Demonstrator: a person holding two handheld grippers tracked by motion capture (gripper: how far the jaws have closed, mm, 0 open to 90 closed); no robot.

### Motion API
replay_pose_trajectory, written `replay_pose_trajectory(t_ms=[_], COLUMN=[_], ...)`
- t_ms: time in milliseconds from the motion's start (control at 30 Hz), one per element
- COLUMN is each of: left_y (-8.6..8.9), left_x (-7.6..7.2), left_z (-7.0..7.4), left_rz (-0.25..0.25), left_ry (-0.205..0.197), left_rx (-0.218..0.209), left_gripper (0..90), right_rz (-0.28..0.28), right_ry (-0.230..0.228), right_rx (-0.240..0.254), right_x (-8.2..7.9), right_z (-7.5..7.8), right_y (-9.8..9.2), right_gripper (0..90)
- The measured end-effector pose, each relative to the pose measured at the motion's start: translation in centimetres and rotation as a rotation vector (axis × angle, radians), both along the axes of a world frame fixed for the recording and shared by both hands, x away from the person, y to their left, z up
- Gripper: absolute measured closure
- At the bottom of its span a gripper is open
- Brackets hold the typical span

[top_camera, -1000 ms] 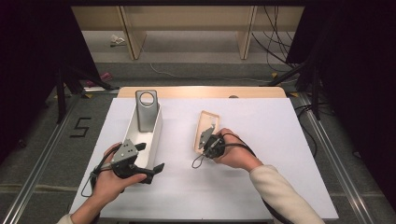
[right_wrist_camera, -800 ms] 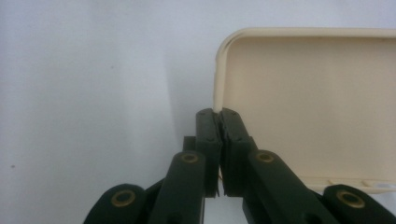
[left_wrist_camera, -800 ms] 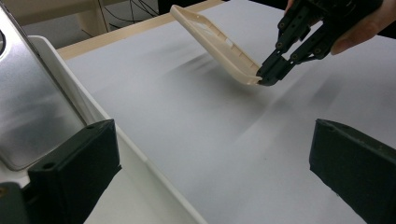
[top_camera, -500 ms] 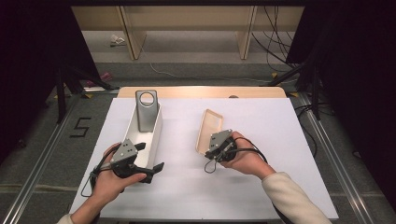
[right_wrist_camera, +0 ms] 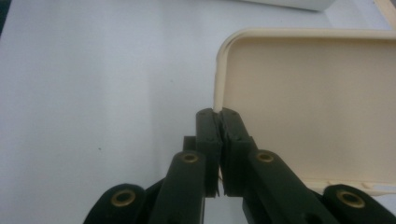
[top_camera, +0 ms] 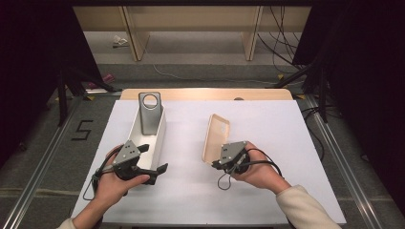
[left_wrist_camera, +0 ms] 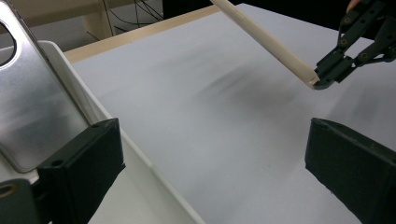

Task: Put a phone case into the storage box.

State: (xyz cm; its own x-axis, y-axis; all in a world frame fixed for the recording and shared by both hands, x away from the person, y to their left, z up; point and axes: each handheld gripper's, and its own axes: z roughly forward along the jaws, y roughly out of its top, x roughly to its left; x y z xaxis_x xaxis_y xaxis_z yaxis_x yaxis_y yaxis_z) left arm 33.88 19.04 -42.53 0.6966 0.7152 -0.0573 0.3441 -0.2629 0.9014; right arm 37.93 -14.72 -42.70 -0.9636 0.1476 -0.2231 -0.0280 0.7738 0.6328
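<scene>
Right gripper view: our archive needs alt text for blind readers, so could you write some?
The right gripper has its black fingers closed on the rim of a cream phone case, seen from its hollow inside, over a white table.

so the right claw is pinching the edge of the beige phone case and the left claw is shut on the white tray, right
Not quite. The left claw is open, its jaws wide apart beside the white tray, as the left gripper view shows. The right claw is indeed pinching the edge of the beige phone case.
</scene>
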Motion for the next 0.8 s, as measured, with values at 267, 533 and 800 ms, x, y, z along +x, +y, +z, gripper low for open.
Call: replay_pose_trajectory(t_ms=[267,533,800], left_y=[-0.7,-1.7,-3.3], left_x=[0.5,1.2,2.3], left_z=[0.2,1.4,3.1], left_rz=[-0.001,-0.015,-0.021], left_ry=[0.005,-0.002,-0.016], left_rx=[0.000,-0.015,-0.027], left_gripper=[6.0,7.9,9.9], right_rz=[0.027,0.042,0.050], right_ry=[0.003,0.001,0.009], right_rx=[0.020,0.027,0.029], right_x=[-1.3,-2.2,-2.4], right_z=[0.0,-0.1,-0.1], right_y=[-0.3,-0.5,-0.4], right_gripper=[88.3,88.3,88.3])
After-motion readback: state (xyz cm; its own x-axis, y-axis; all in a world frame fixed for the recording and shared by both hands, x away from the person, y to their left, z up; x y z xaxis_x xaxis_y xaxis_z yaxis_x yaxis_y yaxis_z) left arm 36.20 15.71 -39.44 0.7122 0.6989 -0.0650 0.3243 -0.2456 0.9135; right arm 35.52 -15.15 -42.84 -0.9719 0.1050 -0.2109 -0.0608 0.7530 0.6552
